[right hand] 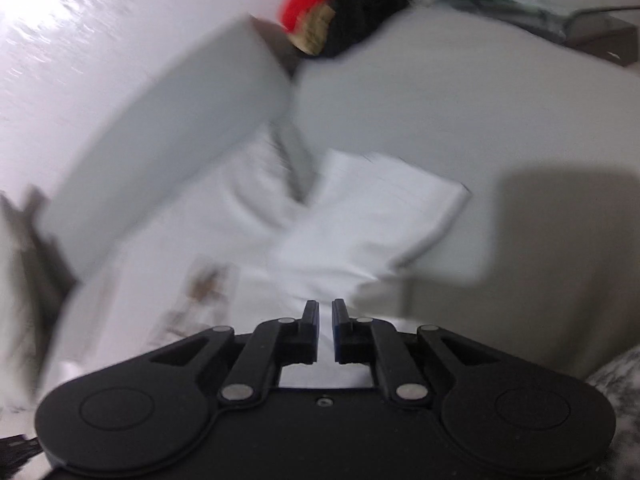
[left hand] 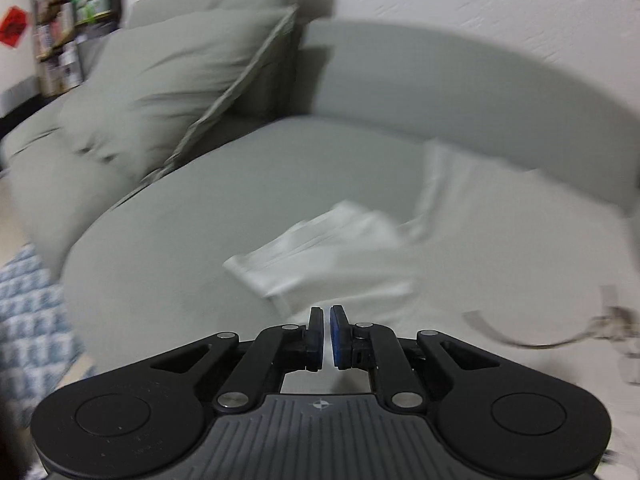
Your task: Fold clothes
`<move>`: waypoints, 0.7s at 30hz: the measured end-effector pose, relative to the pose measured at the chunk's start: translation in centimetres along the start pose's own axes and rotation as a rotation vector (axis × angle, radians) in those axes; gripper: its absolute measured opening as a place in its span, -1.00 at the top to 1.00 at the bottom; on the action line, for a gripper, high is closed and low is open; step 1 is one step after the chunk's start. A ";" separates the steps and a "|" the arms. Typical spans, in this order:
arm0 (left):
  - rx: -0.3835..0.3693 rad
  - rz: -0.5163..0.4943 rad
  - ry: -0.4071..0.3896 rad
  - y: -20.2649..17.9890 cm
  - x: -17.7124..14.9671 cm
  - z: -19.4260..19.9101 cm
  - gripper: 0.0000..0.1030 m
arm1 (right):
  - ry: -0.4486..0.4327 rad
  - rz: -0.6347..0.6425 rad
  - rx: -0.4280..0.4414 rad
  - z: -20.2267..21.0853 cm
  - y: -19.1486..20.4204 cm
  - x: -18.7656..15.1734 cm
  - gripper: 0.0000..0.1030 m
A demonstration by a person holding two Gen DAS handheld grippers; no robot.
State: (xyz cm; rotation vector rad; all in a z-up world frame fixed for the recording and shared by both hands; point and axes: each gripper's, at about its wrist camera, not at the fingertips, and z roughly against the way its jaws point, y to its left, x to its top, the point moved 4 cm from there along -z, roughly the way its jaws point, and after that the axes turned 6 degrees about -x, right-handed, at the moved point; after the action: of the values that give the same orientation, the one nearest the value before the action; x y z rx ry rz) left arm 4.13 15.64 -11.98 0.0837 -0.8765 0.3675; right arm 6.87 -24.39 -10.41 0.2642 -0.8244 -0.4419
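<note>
Both views are motion-blurred; fine detail cannot be read.

Left black two-finger gripper (left hand: pixel 326 334): fingers drawn almost together, only a narrow slit between the blue-faced pads, nothing between them. It hangs above the near edge of the grey fabric sofa seat (left hand: pixel 180 240), pointing toward the backrest.

Right black two-finger gripper (right hand: pixel 325 330): fingers likewise nearly closed with a thin gap, nothing held. It sits over white cloth at the near edge of the seat.

White garment spread flat (left hand: pixel 500 248): lies on the right part of the seat, reaching from the near edge up to the long grey backrest (left hand: pixel 440 84). A printed patch shows on it near the right edge in the left view; the design is too blurred to tell.

Folded white cloth bundle (left hand: pixel 320 248): a compact rectangular stack resting on the seat, touching the left border of the spread garment. In the right view it (right hand: pixel 384 208) lies ahead of the gripper, slightly right.

Two grey square cushions (left hand: pixel 172 84) lean at the seat's far left corner. A dark wooden bookshelf (left hand: pixel 68 20) stands beyond them against the wall.
</note>
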 end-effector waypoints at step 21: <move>-0.356 -0.119 0.053 -12.9 9.1 -10.6 0.59 | 0.014 0.088 0.255 -9.1 6.4 8.5 0.27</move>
State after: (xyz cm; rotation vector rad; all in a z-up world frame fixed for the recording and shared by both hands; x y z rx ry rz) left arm 21.68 8.46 -10.78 -0.2017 -0.8686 0.0986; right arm 20.55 -22.31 -8.33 0.4645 -0.8751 -0.2518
